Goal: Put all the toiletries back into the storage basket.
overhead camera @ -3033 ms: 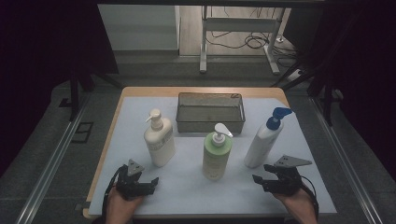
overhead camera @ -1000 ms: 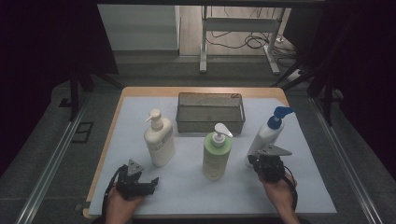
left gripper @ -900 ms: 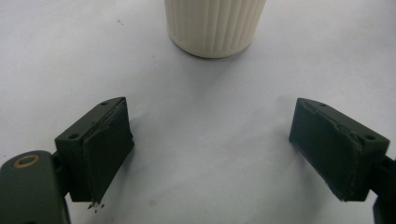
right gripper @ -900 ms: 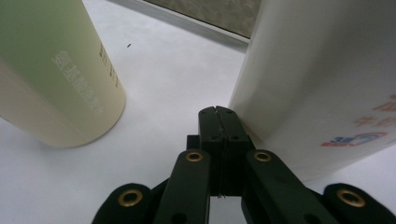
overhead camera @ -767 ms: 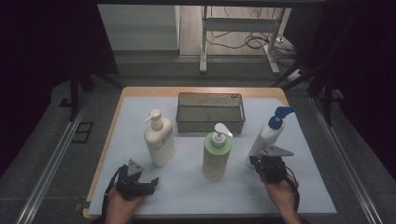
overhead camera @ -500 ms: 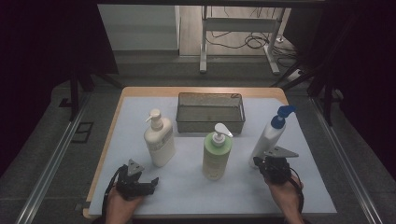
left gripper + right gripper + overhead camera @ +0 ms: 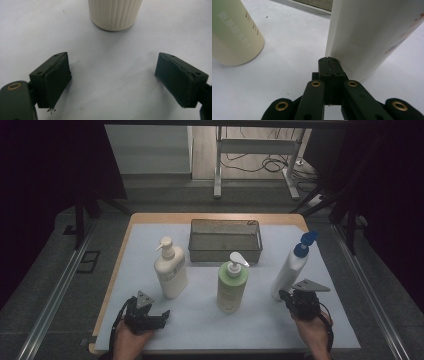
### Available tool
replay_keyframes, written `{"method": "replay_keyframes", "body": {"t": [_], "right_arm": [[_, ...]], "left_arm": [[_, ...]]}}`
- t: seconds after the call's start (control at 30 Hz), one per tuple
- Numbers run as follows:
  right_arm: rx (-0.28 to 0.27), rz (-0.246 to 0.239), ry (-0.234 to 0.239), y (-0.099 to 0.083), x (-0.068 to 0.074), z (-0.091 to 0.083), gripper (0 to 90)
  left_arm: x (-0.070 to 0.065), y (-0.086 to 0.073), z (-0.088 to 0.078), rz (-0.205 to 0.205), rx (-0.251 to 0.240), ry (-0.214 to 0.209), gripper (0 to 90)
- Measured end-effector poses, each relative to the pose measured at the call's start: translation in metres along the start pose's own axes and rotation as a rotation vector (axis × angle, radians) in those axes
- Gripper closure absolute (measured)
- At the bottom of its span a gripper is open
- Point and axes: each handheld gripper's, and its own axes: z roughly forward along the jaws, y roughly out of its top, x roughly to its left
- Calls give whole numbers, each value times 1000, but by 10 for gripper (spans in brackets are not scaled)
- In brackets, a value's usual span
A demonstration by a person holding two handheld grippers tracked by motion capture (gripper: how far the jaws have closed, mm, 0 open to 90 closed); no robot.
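Three pump bottles stand on the white mat: a cream one [image 7: 170, 270], a green one [image 7: 232, 282] and a taller white one with a blue pump [image 7: 292, 267], which leans right in the high view. My right gripper [image 7: 285, 296] is shut with nothing in it. Its tips [image 7: 329, 60] sit against the white bottle's [image 7: 374, 37] base, on its left side, with the green bottle [image 7: 234, 35] farther left. My left gripper [image 7: 159, 316] rests open on the mat at the front left. In the left gripper view the cream bottle's ribbed base [image 7: 115, 15] stands ahead of the gripper [image 7: 112, 62], apart from the jaws.
A dark wire-mesh basket [image 7: 225, 251] stands behind the bottles at the back middle. The mat's [image 7: 200, 330] front edge runs close under both hands. Dark floor and metal rails flank the table.
My right hand has slid right along the front of the mat with its jaws shut. The white bottle's blue pump top has shifted right with it. The left hand has stayed put.
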Motion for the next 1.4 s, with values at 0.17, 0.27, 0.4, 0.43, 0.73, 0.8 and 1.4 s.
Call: {"method": "replay_keyframes", "body": {"t": [0.17, 0.27, 0.4, 0.43, 0.73, 0.8, 1.4], "right_arm": [[-1, -5, 5, 2, 7, 8, 896], [3, -13, -16, 3, 8, 13, 897], [4, -7, -9, 2, 6, 12, 898], [2, -8, -8, 1, 5, 11, 898], [12, -4, -20, -5, -6, 4, 898], [15, 0, -23, -8, -11, 2, 898], [31, 51, -68, -20, -44, -8, 896]], "left_arm": [[0, 0, 0, 0, 0, 0, 125], [0, 0, 0, 0, 0, 0, 125], [0, 0, 0, 0, 0, 0, 125], [0, 0, 0, 0, 0, 0, 125], [0, 0, 0, 0, 0, 0, 125], [0, 0, 0, 0, 0, 0, 125], [0, 0, 0, 0, 0, 0, 125]]}}
